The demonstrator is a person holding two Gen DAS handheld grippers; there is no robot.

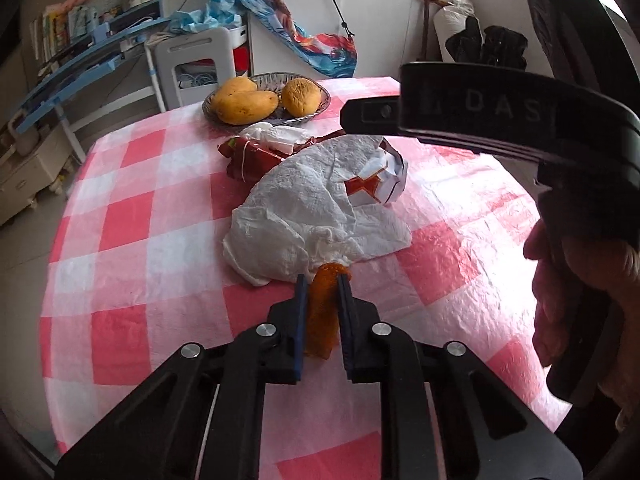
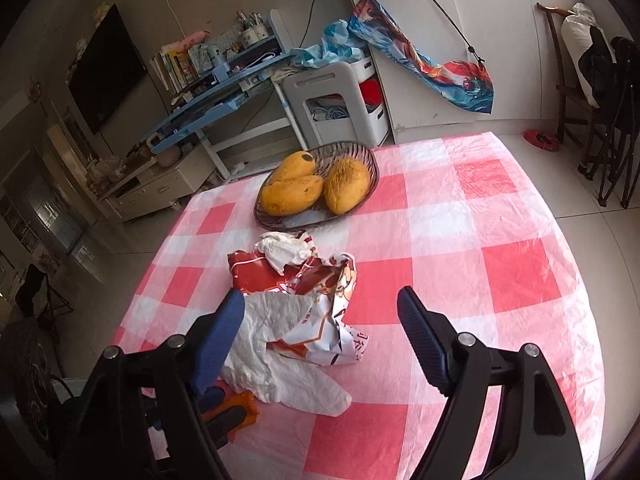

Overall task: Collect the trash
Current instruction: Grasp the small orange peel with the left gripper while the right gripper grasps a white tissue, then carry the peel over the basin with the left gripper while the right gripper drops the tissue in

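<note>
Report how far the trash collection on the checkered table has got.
Done: nothing looks collected yet; no bin or bag shows. In hand: the left gripper is shut on an orange peel beside the white tissue. The right gripper is open over the pile. Left: the tissue, the red-and-white wrapper and the small crumpled tissue near the fruit basket.
</note>
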